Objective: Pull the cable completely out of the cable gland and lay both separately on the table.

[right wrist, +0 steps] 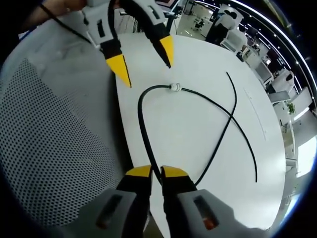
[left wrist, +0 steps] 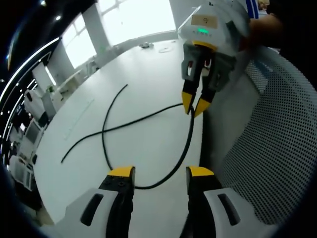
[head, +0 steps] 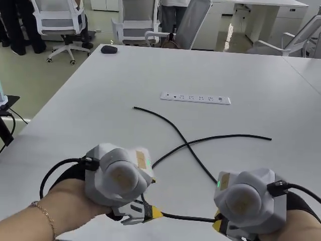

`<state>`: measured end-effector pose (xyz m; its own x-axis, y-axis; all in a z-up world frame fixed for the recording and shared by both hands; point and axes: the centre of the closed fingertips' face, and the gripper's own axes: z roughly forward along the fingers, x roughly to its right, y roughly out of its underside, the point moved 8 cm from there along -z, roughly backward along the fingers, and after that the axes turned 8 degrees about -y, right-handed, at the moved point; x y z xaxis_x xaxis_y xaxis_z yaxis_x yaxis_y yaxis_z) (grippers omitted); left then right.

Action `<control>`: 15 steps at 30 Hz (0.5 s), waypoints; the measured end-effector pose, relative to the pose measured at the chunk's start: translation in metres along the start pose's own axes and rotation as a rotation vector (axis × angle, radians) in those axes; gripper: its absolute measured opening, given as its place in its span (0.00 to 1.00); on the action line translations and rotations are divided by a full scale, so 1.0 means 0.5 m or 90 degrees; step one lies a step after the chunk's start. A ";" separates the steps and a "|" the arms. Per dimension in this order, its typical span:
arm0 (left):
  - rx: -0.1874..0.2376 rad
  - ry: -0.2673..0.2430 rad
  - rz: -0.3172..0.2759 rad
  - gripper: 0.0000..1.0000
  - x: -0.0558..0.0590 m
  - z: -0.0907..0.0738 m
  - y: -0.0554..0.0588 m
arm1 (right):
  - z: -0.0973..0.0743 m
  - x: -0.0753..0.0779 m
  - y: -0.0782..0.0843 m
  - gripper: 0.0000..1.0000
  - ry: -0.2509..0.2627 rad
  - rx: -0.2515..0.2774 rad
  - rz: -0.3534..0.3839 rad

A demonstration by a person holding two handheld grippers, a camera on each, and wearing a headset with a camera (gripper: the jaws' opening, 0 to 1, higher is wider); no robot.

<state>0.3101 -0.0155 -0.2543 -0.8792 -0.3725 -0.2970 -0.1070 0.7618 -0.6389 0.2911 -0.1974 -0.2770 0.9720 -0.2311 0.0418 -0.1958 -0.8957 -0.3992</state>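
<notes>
So far nothing's apart — the gland (right wrist: 174, 88) sits on the cable (head: 186, 144). Your right gripper (right wrist: 157, 172) pinches the cable, your left gripper (left wrist: 159, 172) gapes open — the whole pull remains.

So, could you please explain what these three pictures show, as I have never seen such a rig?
There is no robot arm: a person holds a two-jaw gripper in each hand. The wide picture comes from a headset camera looking down at the white table. The two round pictures come from cameras on the grippers, looking along their jaws. On the table lie a black cable, with a white cable gland threaded on it, and a power strip. The right gripper is shut on the cable; the left gripper is open and holds nothing.
</notes>
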 end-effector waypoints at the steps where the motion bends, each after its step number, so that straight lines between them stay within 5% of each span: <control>1: -0.011 0.010 0.019 0.44 -0.004 0.002 0.006 | 0.000 0.000 0.000 0.05 0.000 0.000 0.000; 9: -0.062 0.057 0.091 0.44 -0.025 0.045 0.054 | 0.004 -0.004 0.000 0.06 -0.006 -0.010 -0.010; 15: -0.115 0.050 0.119 0.45 -0.060 0.092 0.104 | 0.007 -0.005 0.004 0.06 -0.011 -0.020 -0.010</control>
<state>0.3523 0.0109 -0.3116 -0.9238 -0.1805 -0.3376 -0.0147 0.8979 -0.4399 0.2888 -0.1972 -0.2811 0.9771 -0.2106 0.0314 -0.1844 -0.9106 -0.3698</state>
